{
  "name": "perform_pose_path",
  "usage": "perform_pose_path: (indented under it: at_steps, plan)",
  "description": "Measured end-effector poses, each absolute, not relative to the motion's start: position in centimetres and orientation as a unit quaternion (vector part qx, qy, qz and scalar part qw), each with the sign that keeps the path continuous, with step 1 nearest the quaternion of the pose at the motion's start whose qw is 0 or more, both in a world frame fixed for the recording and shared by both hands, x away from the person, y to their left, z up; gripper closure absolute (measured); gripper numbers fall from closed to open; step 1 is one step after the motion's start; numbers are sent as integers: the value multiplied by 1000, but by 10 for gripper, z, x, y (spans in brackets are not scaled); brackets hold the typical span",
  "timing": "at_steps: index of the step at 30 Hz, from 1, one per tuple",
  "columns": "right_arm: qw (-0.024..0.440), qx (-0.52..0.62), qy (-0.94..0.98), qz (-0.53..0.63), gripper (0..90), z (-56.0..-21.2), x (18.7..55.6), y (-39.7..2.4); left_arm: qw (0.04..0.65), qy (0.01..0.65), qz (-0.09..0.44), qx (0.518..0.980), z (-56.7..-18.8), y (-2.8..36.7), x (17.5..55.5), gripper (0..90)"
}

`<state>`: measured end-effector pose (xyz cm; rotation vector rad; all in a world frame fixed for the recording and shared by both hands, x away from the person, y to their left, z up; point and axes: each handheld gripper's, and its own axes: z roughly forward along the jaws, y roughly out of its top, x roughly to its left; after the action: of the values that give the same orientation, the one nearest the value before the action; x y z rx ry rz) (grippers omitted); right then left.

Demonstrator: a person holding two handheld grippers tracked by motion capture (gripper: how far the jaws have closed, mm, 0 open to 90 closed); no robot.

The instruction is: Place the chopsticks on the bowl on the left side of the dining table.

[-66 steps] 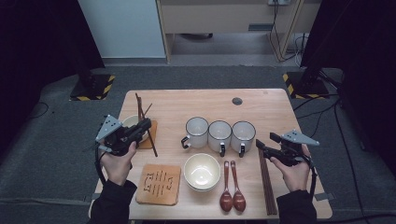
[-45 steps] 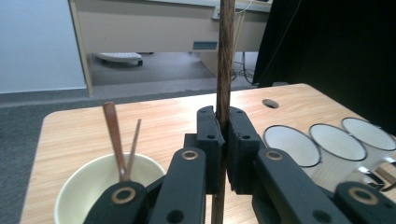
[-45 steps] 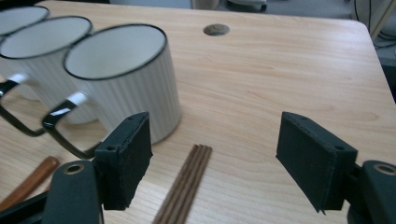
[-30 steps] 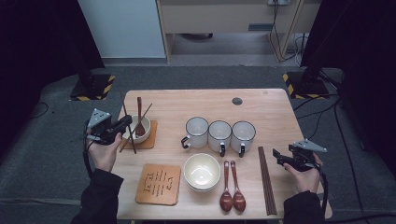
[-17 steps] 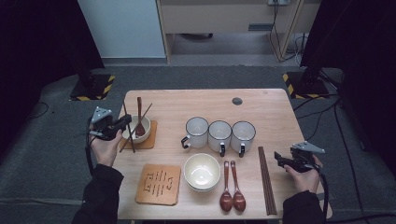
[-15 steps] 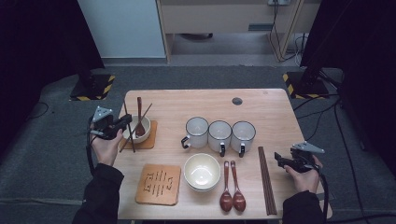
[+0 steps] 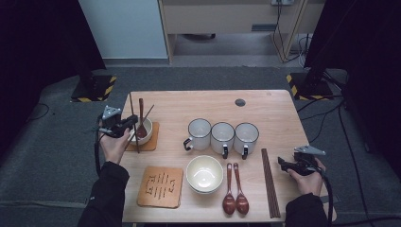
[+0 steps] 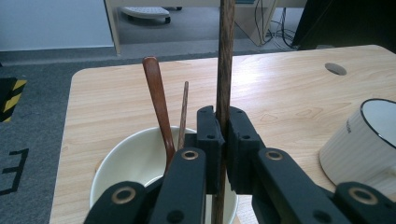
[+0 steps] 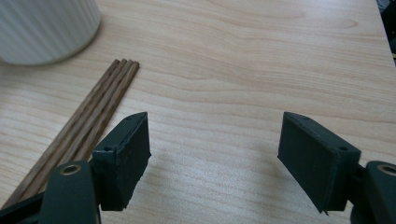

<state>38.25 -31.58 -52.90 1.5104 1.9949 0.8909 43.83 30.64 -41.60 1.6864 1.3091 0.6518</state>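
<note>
Left gripper pinched tight on one chopstick, stick near upright between the black jaws, lower end dipping past the rim of the small bowl just below and ahead; seems held that way so it can drop in beside what already stands there; judged a step in loading utensils into that bowl. Inside the bowl, a wooden spoon and a second, thinner stick, both leaning on the far wall, handles up. Seen from above, same gripper hard against the bowl, bowl seated on a square brown coaster, probably to keep it off the tabletop. Right gripper spread wide, nothing between the jaws, low over bare table; just to its left, the remaining chopsticks lying flat and bundled side by side; likely parked there ready for the next pick. From above, that gripper beside the bundle. Materials: chopsticks dark, grained wood, slim and straight; spoon reddish-brown, smooth, rounded at the handle end; bowl glazed cream ceramic, round, thin-rimmed; tabletop pale wood with a soft grain and one round hole; jaws matt black plastic with brass-coloured pivots. Off to the left gripper's right, part of a white ribbed mug with a dark rim.
</note>
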Motion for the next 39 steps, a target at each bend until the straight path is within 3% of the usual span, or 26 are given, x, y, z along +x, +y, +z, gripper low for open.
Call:
perform_pose_path:
  at_steps: [39]
  plan:
    - [236,554,732,318,212,-536,383,-315,382,541,239,710,-453,290,488,842]
